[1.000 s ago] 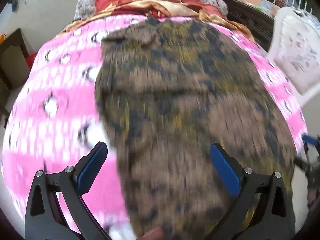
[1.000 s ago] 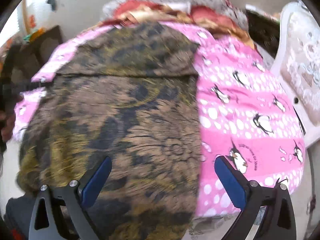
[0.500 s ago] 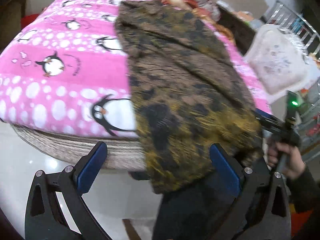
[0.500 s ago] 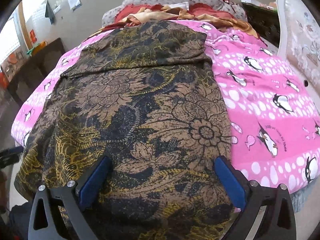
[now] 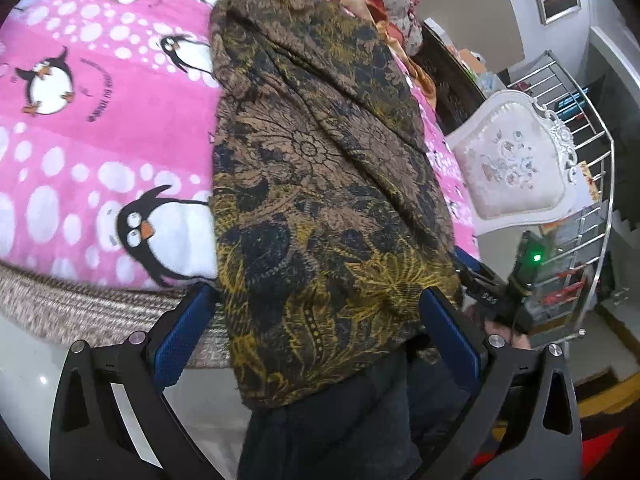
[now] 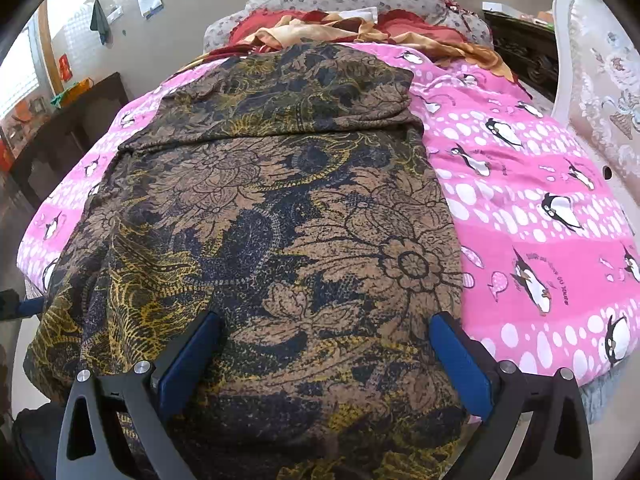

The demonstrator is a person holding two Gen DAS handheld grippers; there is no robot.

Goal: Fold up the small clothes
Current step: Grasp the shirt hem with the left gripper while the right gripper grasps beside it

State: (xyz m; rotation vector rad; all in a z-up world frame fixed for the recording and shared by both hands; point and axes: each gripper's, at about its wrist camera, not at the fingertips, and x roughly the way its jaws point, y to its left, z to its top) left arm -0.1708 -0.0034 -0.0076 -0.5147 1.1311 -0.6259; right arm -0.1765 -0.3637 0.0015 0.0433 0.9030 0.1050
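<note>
A brown, black and gold floral garment [image 6: 280, 208] lies lengthwise on a pink penguin blanket [image 6: 540, 184], its far end folded over and its near end hanging off the bed edge. It also shows in the left wrist view [image 5: 320, 184]. My left gripper [image 5: 316, 320] is open, low at the bed's near left edge, with the hanging hem between its blue pads. My right gripper [image 6: 324, 344] is open over the garment's near end; in the left wrist view, its body [image 5: 496, 292] sits beside the hem's right corner.
A heap of red and gold clothes [image 6: 352, 28] lies at the head of the bed. A white padded chair [image 5: 516, 168] stands to the right of the bed, with a metal railing [image 5: 584, 128] behind it. A dark wooden table [image 6: 60, 136] stands on the left.
My left gripper has dropped and swung left, from above the garment to below the bed's edge. My right gripper has come down closer over the garment's near end. Both stayed open.
</note>
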